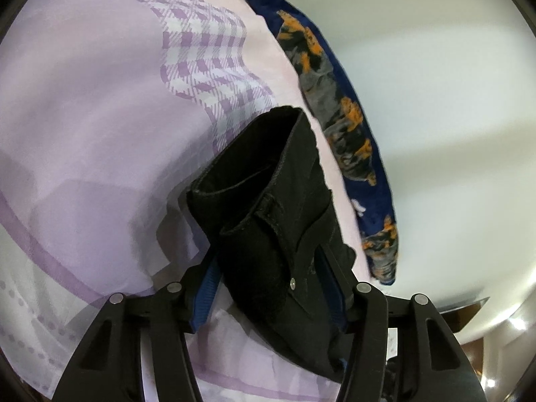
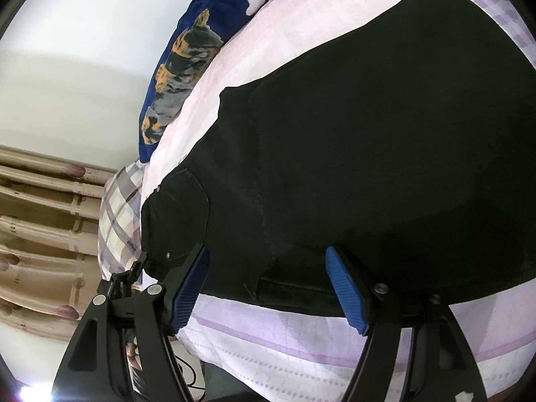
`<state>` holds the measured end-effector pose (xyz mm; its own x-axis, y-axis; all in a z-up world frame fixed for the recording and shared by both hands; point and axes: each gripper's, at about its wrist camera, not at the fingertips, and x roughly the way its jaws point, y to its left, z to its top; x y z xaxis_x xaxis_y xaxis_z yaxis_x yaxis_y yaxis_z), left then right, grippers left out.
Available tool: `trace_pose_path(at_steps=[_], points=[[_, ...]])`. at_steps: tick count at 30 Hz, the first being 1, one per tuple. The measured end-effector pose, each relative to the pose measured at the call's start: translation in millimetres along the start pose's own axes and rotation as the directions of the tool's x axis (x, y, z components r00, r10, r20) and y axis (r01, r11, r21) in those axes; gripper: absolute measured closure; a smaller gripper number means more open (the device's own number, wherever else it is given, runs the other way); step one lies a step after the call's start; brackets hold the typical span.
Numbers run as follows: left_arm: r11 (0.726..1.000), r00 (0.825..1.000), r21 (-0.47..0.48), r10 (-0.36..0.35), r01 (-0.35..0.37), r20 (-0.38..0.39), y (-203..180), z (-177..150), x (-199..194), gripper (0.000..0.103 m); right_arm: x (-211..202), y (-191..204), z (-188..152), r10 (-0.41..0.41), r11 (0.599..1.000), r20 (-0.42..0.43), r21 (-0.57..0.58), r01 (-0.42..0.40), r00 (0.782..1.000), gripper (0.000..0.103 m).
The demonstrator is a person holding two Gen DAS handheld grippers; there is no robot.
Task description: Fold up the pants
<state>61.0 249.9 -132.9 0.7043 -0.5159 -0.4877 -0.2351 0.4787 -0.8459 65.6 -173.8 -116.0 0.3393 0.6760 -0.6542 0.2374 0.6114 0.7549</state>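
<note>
Black pants lie spread on a lilac and white bed sheet. In the left wrist view my left gripper has its blue pads on both sides of a bunched waistband end of the pants and holds it raised off the sheet. In the right wrist view my right gripper is open, its blue pads wide apart at the near edge of the pants, touching the fabric edge without clamping it.
A navy blanket with orange and grey print lies along the bed's far edge by a white wall; it also shows in the right wrist view. A checked pillow and beige curtains are at the left.
</note>
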Motion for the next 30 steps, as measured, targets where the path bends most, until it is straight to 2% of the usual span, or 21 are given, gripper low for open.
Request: trace_pose_path(at_steps=[4,5,6,7,10,12,14,18,21,25,26,28,30], points=[[1.000,1.000,0.005,0.018,-0.018,0.003,-2.5,1.0,1.8,0.047,3.3,-0.2,1.6,0.006,1.000,-0.006,0.007,-0.006,1.000,0.033],[1.000,1.000,0.016,0.023,-0.023,0.005,-4.3,0.8,3.1,0.051,4.1,0.5,2.0,0.005,1.000,-0.005,0.006,-0.005,1.000,0.033],[0.999,1.000,0.022,0.030,-0.030,0.010,-4.5,0.3,3.5,0.061,3.8,0.0,1.9,0.005,1.000,-0.005,0.005,-0.005,1.000,0.033],[0.999,0.999,0.027,0.040,-0.040,0.019,-3.7,0.3,2.6,0.076,3.5,0.0,1.8,0.007,1.000,-0.004,0.006,-0.007,1.000,0.032],[1.000,1.000,0.014,0.018,-0.018,0.015,-5.5,1.5,-0.3,0.079,5.6,0.2,3.8,0.010,1.000,-0.005,0.008,-0.010,1.000,0.032],[0.996,0.999,0.076,0.036,-0.038,0.029,-20.2,0.5,-3.6,0.080,4.9,0.8,3.8,0.015,1.000,-0.006,0.013,-0.014,1.000,0.032],[0.981,0.997,0.182,0.056,-0.064,0.045,-46.3,-2.2,-7.1,0.081,2.4,1.4,6.1,0.022,1.000,0.000,0.020,-0.022,1.000,0.032],[0.934,0.999,0.355,0.030,-0.043,0.041,-103.1,-6.5,-8.3,0.084,-14.8,3.8,15.0,0.040,0.999,0.047,0.008,-0.040,0.998,0.032],[0.906,1.000,0.423,0.001,-0.005,0.009,-134.4,-11.6,-0.5,0.085,-31.9,2.0,22.7,0.056,0.998,0.087,0.011,-0.057,0.995,0.032],[0.853,0.999,0.521,-0.012,0.031,-0.039,-176.1,-32.9,23.9,0.085,-55.4,-6.1,30.0,0.068,0.997,0.137,0.016,-0.071,0.988,0.032],[0.848,0.999,0.528,-0.015,0.035,-0.042,-180.7,-35.6,26.7,0.085,-61.3,-9.2,31.2,0.070,0.997,0.151,0.018,-0.074,0.986,0.032],[0.840,0.999,0.542,-0.006,0.030,-0.046,-189.4,-39.8,33.2,0.085,-69.8,-15.7,32.1,0.070,0.997,0.170,0.028,-0.076,0.983,0.032],[0.817,0.999,0.577,0.024,0.005,-0.042,-198.3,-46.5,36.9,0.085,-76.1,-24.7,32.4,0.074,0.995,0.181,0.048,-0.084,0.981,0.032]])
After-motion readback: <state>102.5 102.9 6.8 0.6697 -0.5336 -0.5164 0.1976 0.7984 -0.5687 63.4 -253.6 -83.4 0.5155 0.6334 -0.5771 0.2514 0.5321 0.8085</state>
